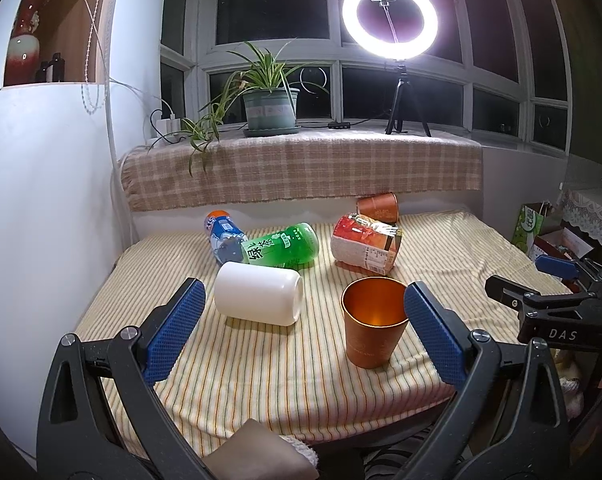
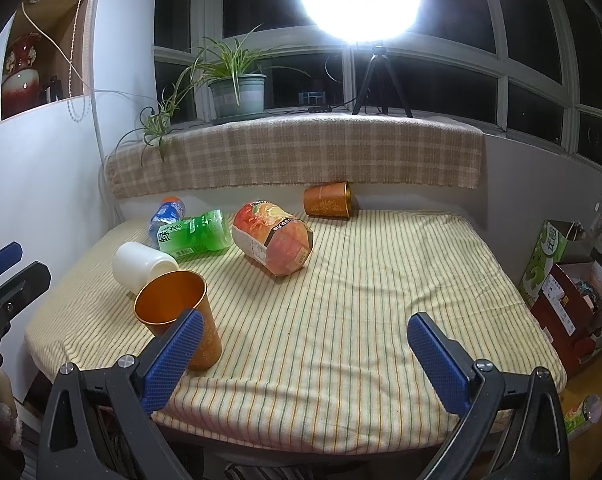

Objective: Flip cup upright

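Observation:
An orange metal cup point(image 1: 372, 322) stands upright on the striped tablecloth point(image 1: 261, 360), mouth up; it also shows in the right wrist view point(image 2: 181, 312). A second orange cup point(image 1: 378, 207) lies on its side at the back by the wall, also in the right wrist view point(image 2: 327, 199). A white cup point(image 1: 259, 298) lies on its side left of the upright cup, also in the right wrist view point(image 2: 141, 265). My left gripper point(image 1: 303, 332) is open and empty, its right pad beside the upright cup. My right gripper point(image 2: 305, 354) is open and empty, to the right of that cup.
A green tea bottle point(image 1: 281, 249), a blue-labelled bottle point(image 1: 223, 236) and an orange juice carton point(image 1: 367, 245) lie on the cloth mid-table. A plaid-covered sill holds a potted plant point(image 1: 271, 108) and ring light point(image 1: 390, 20). Boxes and bags point(image 2: 569, 280) stand right of the table.

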`<state>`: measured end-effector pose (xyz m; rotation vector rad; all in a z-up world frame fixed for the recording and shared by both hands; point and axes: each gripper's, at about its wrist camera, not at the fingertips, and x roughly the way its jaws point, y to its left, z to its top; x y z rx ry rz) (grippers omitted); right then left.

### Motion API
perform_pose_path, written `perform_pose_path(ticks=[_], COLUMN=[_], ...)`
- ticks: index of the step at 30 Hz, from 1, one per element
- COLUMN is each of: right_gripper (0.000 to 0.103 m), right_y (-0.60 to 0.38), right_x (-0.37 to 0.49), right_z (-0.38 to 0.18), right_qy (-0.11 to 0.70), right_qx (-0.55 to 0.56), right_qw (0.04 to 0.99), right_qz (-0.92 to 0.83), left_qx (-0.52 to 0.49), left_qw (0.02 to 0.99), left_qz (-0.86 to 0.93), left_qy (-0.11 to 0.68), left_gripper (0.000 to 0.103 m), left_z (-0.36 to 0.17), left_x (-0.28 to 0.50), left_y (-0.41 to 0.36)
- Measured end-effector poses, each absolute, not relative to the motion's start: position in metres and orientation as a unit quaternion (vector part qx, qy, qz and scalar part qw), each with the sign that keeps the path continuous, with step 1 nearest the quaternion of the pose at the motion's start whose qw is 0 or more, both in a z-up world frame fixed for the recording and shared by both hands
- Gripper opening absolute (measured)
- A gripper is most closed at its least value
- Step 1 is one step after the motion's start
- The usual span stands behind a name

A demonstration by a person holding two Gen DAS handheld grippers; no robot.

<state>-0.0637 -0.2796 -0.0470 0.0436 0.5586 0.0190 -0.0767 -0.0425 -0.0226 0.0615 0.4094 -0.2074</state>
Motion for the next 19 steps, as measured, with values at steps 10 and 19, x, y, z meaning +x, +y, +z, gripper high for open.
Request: perform_pose_path(ticks=[10, 19], right_gripper=[0.103, 0.103], right_y=[-0.2799, -0.2828], right_x=[-0.0636, -0.0581], right_z=[-0.0472, -0.0509], right_qy=[0.278, 0.285], right_qx=[0.025, 0.03], right_qw=[0.96, 0.958], right_qz=[0.009, 0.01], left_qx=[0.029, 0.03], left_qw=[0.973, 0.974], left_qz=[-0.102, -0.099], left_qy=[0.203, 0.202], left_gripper=[0.101, 0.101], left_z=[-0.0211, -0.0193], left_x=[-0.0752, -0.0713], left_y=[-0.0409, -0.0363])
